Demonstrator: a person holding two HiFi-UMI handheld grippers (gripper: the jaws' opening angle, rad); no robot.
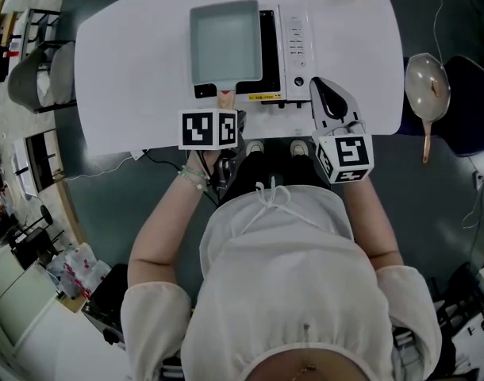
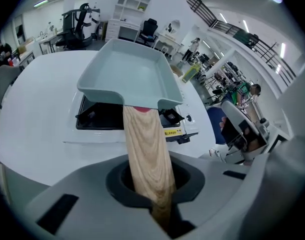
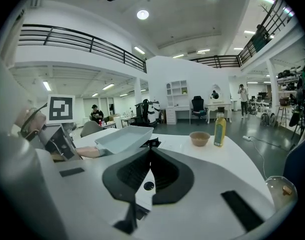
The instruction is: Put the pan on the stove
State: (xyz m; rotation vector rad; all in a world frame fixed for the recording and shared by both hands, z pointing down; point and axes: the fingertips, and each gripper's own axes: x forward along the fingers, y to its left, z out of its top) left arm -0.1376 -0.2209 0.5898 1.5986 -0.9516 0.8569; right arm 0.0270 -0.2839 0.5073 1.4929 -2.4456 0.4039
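Observation:
A square pale-blue pan (image 1: 224, 42) sits on the black top of the white stove (image 1: 267, 54) on the white table (image 1: 131, 70). Its wooden handle (image 1: 225, 98) points toward me. My left gripper (image 1: 226, 108) is shut on that handle at the table's near edge. In the left gripper view the handle (image 2: 145, 144) runs down between the jaws and the pan (image 2: 132, 74) lies over the stove (image 2: 100, 116). My right gripper (image 1: 325, 86) hovers beside the stove's right end, shut and empty; its tips (image 3: 151, 151) meet.
A small bowl (image 3: 199, 138) and an oil bottle (image 3: 220, 130) stand at the table's far right. A round pan with a wooden handle (image 1: 427, 86) rests off the table to the right. Grey chairs (image 1: 36, 74) stand at the left.

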